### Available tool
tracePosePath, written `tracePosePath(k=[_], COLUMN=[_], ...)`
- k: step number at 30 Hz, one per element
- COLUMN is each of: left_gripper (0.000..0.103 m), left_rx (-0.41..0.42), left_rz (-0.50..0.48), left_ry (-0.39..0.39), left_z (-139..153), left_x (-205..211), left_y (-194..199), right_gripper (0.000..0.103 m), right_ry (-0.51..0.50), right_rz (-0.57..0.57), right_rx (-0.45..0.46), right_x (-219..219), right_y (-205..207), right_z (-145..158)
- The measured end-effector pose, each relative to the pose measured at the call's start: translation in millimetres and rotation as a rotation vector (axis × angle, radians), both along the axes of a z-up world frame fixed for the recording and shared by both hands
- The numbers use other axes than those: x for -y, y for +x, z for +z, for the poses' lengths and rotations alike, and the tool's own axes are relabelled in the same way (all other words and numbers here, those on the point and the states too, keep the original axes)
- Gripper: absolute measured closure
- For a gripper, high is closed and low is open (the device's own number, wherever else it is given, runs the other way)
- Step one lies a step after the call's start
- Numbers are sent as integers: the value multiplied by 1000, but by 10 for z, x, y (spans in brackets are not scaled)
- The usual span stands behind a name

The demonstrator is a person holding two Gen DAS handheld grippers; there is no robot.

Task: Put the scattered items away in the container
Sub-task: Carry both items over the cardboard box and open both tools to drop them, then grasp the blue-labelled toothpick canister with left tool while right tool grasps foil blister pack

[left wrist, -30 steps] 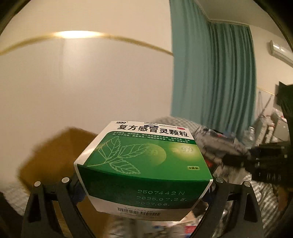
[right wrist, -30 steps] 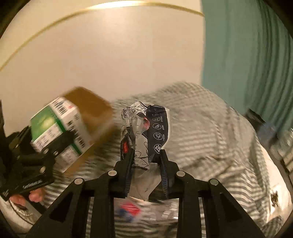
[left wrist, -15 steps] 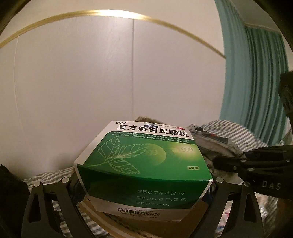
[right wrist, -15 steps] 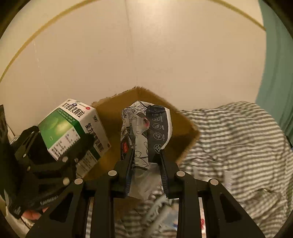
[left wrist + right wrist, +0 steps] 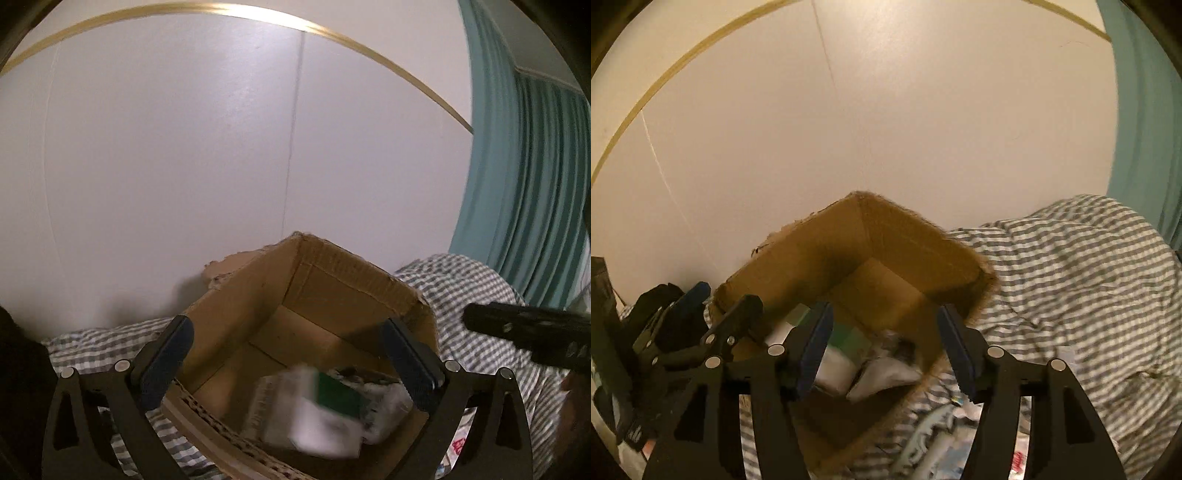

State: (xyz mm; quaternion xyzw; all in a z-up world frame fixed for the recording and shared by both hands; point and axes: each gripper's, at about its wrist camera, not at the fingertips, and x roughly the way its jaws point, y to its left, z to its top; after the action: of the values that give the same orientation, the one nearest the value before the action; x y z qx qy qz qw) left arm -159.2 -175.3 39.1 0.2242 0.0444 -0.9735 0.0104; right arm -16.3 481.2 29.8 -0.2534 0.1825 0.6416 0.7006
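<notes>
Both grippers spread, empty: left gripper (image 5: 291,354), right gripper (image 5: 886,347) above cardboard box (image 5: 347,273). Green medicine carton (image 5: 314,410) inside box, beside crinkly pouch (image 5: 886,373) — carton light, stiff, likely grips best across flat faces; pouch soft, slippery.

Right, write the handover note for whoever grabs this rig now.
Left claw: open, empty, hovering over the cardboard box.
Right claw: open, empty, also above the box.
Green-and-white medicine box: inside the cardboard box, blurred, apparently just dropped.
Crumpled packet: in the box beside it.
Cardboard box sits on the striped bedding against the wall.
Done: both items are in.
Left: more loose packaging lies on the bedding near the box's front edge; exactly what it is cannot be made out. Collect that next.
</notes>
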Motion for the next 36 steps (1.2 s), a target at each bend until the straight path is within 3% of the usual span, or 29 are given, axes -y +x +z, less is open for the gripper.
tracePosePath(k=[6, 10, 18, 25, 31, 36], left_gripper=[0, 0, 0, 0, 0, 0], left_rx=[-18, 5, 127, 241, 254, 262], left_rz=[-118, -222, -259, -258, -433, -524], left_ry=[-34, -53, -43, -20, -67, -120], left_z=[81, 33, -462, -887, -1274, -1525], left_x=[-322, -826, -1515, -1783, -2297, -2564], left_y=[346, 525, 850, 936, 986, 927], right_gripper=[44, 44, 44, 44, 38, 38], right_ry=[0, -30, -86, -110, -156, -234], right_rz=[-89, -164, -311, -348, -342, -370], right_rx=[5, 35, 42, -8, 9, -50], right_x=[637, 1226, 2134, 2220, 2132, 2027], right_y=[174, 361, 816, 1160, 1386, 1727], right_z=[176, 206, 83, -109, -168, -281])
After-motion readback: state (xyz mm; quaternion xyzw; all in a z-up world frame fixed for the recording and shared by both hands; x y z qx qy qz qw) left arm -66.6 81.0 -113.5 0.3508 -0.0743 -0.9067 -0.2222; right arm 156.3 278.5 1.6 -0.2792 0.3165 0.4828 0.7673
